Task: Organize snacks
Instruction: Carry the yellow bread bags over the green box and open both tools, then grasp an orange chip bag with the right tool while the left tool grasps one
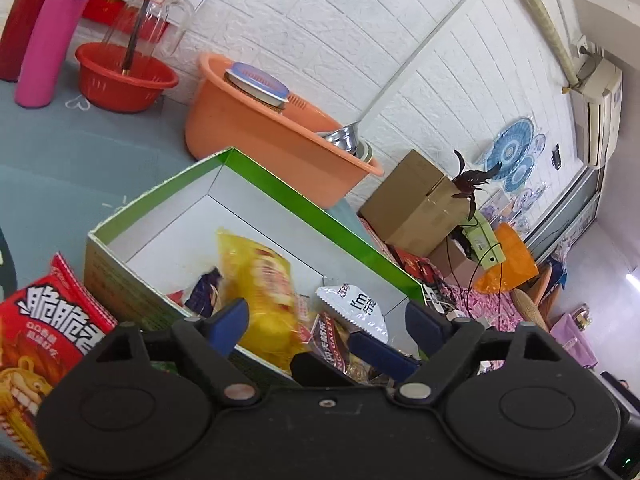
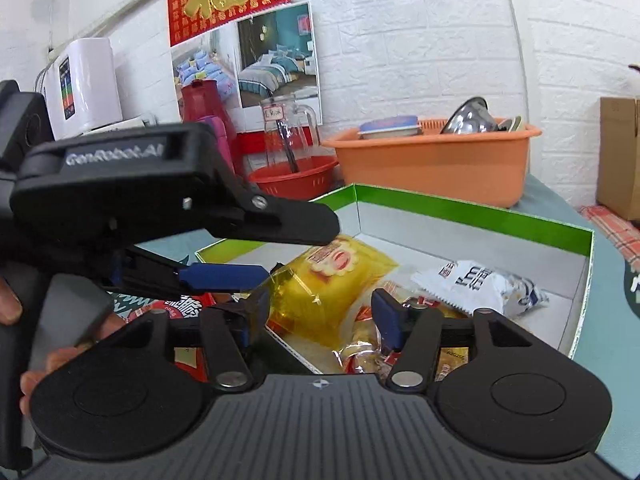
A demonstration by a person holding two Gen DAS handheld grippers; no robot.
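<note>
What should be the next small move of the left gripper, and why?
Probably the left gripper should shift left toward the red snack bag. Its jaws stand open and hold nothing, and that bag lies outside the green-rimmed box, while the yellow snack bag and white packet already lie inside.
</note>
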